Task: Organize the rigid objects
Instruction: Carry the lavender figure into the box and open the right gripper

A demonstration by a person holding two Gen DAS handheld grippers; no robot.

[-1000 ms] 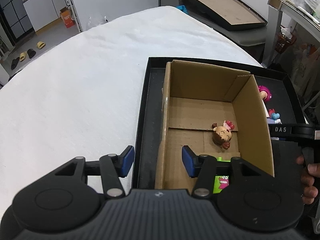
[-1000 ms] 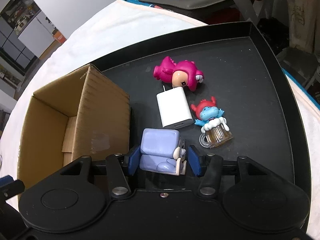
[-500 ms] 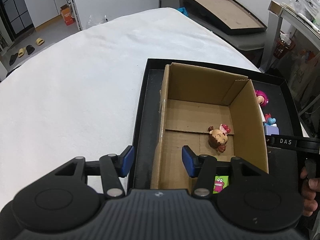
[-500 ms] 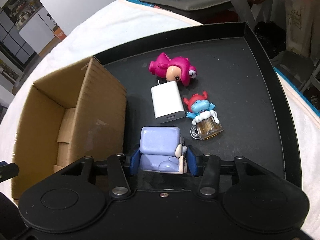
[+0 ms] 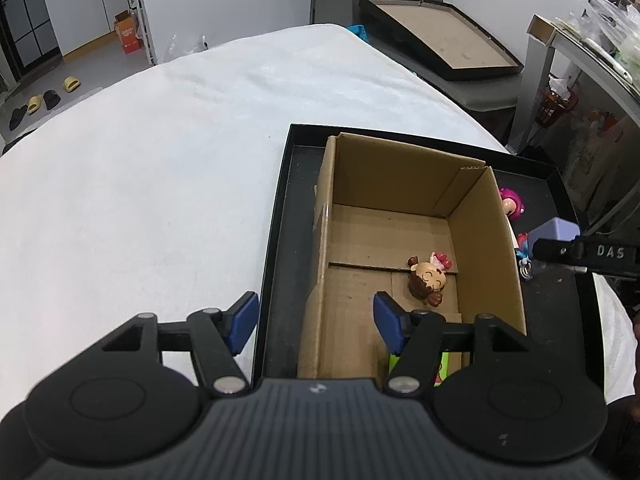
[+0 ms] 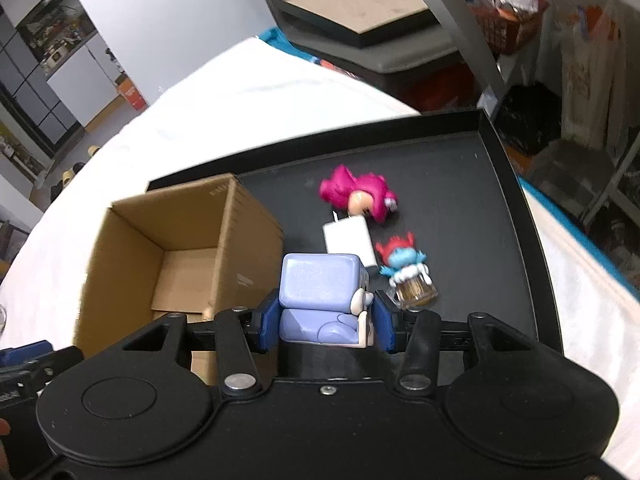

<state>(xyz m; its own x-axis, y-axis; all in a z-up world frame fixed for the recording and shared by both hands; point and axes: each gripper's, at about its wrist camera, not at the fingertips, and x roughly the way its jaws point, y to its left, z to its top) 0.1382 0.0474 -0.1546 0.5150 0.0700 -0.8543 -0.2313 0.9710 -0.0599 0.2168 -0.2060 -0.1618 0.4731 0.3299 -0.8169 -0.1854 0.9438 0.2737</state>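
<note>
My right gripper [image 6: 324,326] is shut on a lavender block-shaped toy [image 6: 320,288] and holds it above the black tray [image 6: 460,184], just right of the open cardboard box [image 6: 248,232]. The toy also shows in the left wrist view [image 5: 554,232]. On the tray lie a pink figure [image 6: 360,196], a white charger [image 6: 350,238] and a blue figure with red hair [image 6: 404,266]. My left gripper [image 5: 314,324] is open and empty over the box's near left wall [image 5: 320,280]. A brown-haired doll [image 5: 426,280] and a green item [image 5: 440,364] lie inside the box.
The tray [image 5: 276,240] sits on a white cloth-covered table [image 5: 140,180]. A second framed tray [image 5: 436,40] leans beyond the table. Shelving with clutter [image 5: 592,60] stands to the right.
My right gripper closed on the lavender toy and lifted it off the tray, toward the box. My left gripper pulled back slightly and stayed open.
</note>
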